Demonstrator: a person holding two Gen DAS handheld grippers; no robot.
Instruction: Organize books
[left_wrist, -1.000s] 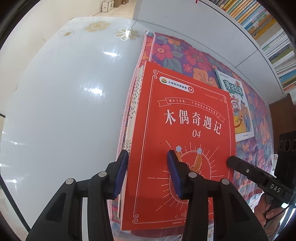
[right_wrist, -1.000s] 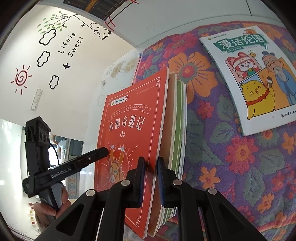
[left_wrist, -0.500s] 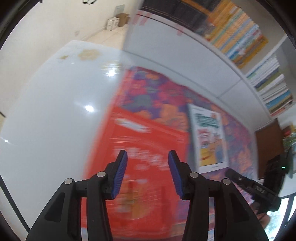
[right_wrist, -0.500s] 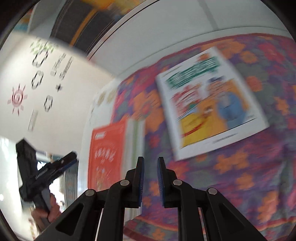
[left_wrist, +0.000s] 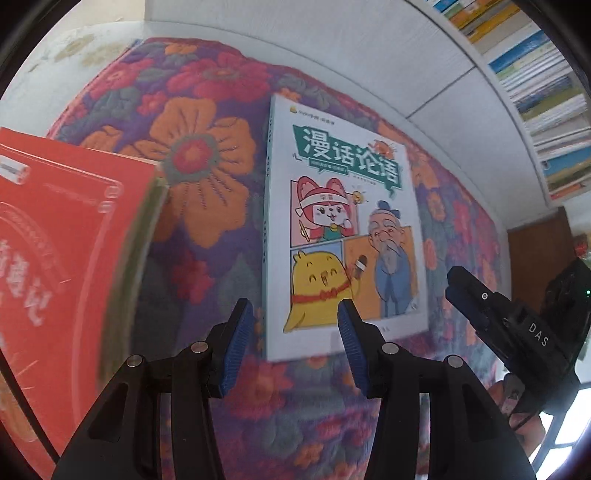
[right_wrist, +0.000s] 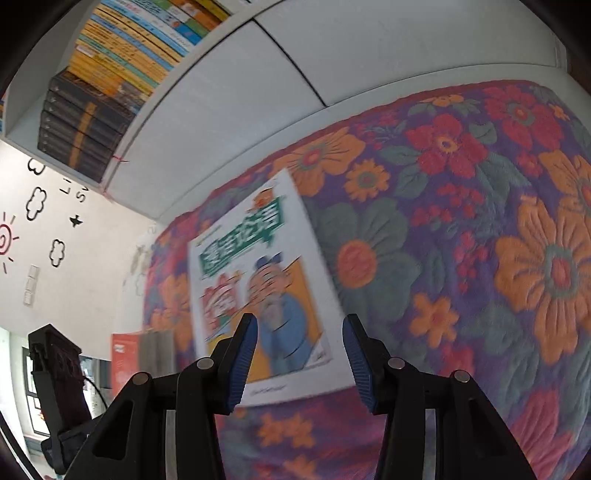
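While right gripper (right_wrist: 299, 358) opens empty | left gripper (left_wrist: 295, 347) open | comic book (left_wrist: 343, 229) flat beside red stack (left_wrist: 62, 258)

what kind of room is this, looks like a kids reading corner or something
Probably a home study or children's reading room: packed bookshelves, a cartoon children's book on a floral cloth, and playful wall decals.

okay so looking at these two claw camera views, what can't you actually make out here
- Red book, left wrist view: title blurred, cover cut off by the frame edge.
- Cartoon book, right wrist view: motion blur smears its title; the right claw, jaws opening, covers its lower corner.
- Shelf spines: too small to read.
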